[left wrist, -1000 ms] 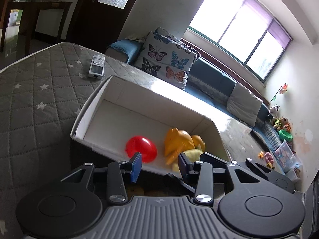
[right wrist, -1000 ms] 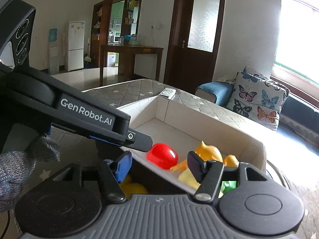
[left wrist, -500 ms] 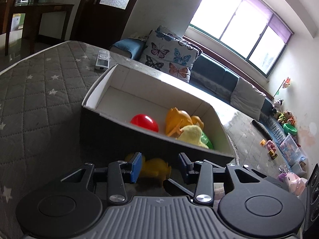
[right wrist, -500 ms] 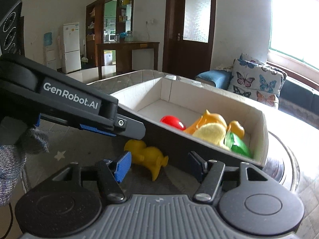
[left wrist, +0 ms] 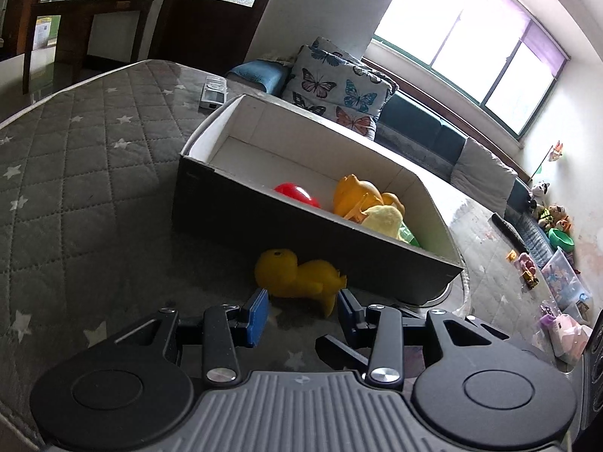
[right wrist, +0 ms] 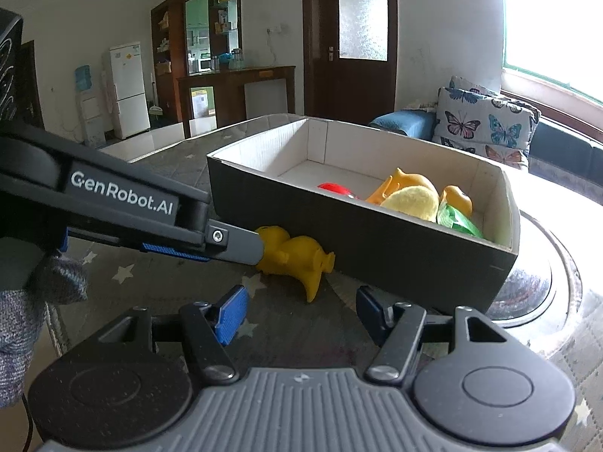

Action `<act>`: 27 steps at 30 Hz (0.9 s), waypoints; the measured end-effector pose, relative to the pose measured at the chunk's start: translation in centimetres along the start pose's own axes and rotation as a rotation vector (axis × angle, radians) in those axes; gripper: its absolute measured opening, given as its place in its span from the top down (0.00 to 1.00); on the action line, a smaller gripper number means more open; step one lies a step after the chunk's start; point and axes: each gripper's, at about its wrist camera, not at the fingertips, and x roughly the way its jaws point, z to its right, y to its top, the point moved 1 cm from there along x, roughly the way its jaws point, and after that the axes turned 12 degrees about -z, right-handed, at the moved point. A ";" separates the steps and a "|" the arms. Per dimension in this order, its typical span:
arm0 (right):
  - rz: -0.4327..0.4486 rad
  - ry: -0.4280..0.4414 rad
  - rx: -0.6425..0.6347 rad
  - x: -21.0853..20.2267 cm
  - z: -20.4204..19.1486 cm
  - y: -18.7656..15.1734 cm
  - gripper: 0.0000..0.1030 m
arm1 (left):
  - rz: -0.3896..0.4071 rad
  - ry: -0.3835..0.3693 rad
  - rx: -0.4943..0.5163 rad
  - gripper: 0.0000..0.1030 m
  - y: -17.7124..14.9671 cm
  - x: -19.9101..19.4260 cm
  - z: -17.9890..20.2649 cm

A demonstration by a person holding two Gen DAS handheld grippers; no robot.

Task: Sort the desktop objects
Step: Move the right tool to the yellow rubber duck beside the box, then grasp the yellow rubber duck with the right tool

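Observation:
A yellow rubber duck lies on its side on the grey quilted table, just in front of a dark cardboard box; it also shows in the right wrist view. The box holds a red ball, an orange toy, a pale yellow plush and a green packet. My left gripper is open, its fingers just short of the duck. My right gripper is open and empty, a little behind the duck.
A remote control lies on the table beyond the box. The left gripper's body crosses the right wrist view at left. A round glass inset sits at the table's right. A sofa with butterfly cushions stands behind.
Both grippers have pulled back and dropped from above the box to table level. The duck in front of the box has come into full view between the left fingers.

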 end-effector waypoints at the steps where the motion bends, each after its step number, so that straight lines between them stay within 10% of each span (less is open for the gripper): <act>1: -0.001 0.000 0.002 0.0 0.0 -0.1 0.37 | 0.000 0.002 -0.003 0.59 -0.1 0.0 -0.1; 27: -0.037 0.009 0.023 2.2 -0.6 0.8 0.37 | -0.008 -0.026 -0.072 0.59 1.3 1.3 -2.7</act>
